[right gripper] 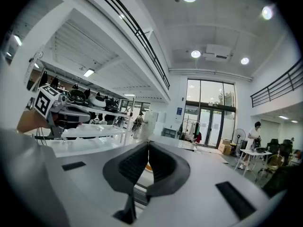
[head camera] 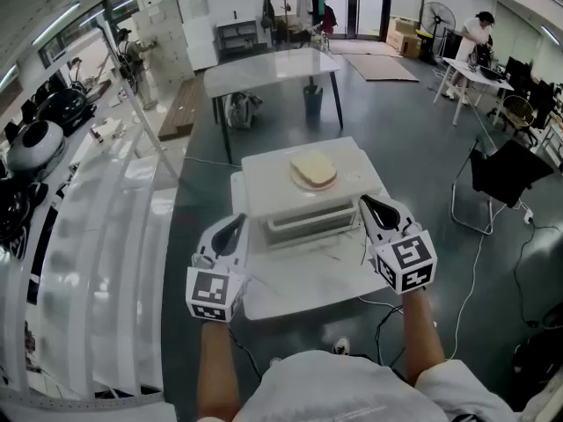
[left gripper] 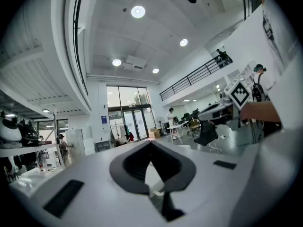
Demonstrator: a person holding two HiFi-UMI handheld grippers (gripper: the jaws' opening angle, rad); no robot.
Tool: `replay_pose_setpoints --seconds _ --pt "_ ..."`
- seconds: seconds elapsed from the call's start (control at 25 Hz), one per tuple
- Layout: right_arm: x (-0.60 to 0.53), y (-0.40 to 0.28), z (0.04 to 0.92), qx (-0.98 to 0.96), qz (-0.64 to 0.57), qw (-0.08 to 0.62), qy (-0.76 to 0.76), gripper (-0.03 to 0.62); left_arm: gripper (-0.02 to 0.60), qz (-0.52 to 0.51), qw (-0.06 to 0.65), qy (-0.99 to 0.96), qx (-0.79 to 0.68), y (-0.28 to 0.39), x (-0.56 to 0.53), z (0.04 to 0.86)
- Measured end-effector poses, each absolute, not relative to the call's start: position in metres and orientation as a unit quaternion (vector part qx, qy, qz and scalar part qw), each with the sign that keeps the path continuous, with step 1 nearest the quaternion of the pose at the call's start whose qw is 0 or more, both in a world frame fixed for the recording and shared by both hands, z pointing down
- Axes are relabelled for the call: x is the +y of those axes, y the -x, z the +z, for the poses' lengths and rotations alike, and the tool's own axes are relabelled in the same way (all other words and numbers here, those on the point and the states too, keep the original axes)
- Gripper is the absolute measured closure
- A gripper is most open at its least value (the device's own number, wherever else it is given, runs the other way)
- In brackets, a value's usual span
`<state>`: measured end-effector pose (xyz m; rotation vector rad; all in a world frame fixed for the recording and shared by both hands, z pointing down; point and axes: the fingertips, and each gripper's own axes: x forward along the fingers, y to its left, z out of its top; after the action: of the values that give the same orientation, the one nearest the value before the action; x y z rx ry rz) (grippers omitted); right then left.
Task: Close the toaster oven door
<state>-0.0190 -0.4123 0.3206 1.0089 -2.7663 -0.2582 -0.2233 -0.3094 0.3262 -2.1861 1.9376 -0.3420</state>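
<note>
White square surface (head camera: 290, 295) carries the cream boxy toaster oven (head camera: 303, 192) at centre. Its door looks flush, likely already closed. Left gripper (head camera: 234, 227) is at its 8 o'clock and right gripper (head camera: 376, 207) at 3, both clamped on nothing and just beside the oven. Nothing left to push, I'd guess. Pale bread slice (head camera: 314, 170) rides on top.

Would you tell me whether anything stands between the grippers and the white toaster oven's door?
Nothing visible does. The left gripper and right gripper, both shut and empty, flank the front of the white toaster oven; the pale bread slice lies on top, clear of it.
</note>
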Motion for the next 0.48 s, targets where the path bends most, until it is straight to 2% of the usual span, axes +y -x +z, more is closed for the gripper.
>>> replay_pose_setpoints --seconds 0.48 --pt "-0.396 0.030 0.307 -0.936 -0.124 0.103 -0.314 0.579 0.561 -0.110 0.123 0.738 0.654 0.213 -0.298 0.304"
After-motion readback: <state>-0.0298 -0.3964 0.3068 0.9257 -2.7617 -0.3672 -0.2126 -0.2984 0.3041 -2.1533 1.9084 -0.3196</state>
